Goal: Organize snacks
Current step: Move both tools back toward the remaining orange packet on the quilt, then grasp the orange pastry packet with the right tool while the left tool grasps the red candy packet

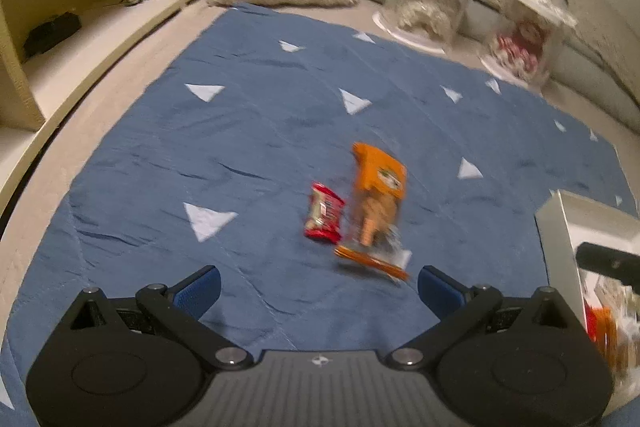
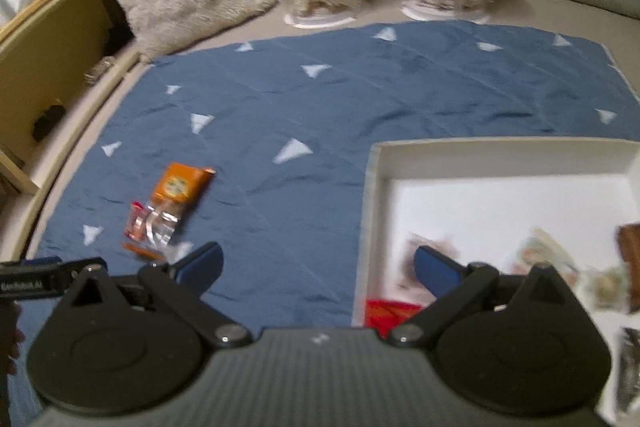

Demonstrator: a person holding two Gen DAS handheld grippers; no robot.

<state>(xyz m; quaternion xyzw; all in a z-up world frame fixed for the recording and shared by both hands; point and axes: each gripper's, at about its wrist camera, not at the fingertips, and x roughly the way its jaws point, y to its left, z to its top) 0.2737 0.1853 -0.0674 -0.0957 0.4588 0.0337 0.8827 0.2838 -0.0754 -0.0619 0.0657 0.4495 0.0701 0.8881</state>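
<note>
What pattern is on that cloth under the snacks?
Blue cloth with scattered pale triangles, clearest in the right wrist view.

Surface: blue cloth [image 2: 360, 99] with pale triangles.
On it: orange packet [image 1: 378, 205], red packet [image 1: 324, 213], white box [image 2: 370, 211].

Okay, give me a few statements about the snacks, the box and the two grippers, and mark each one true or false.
1. The orange snack packet lies on the blue cloth. True.
2. The left gripper holds the red snack packet. False: it is open and empty.
3. The white box already holds some snacks. True.
4. The right gripper is shut. False: it is open.
</note>
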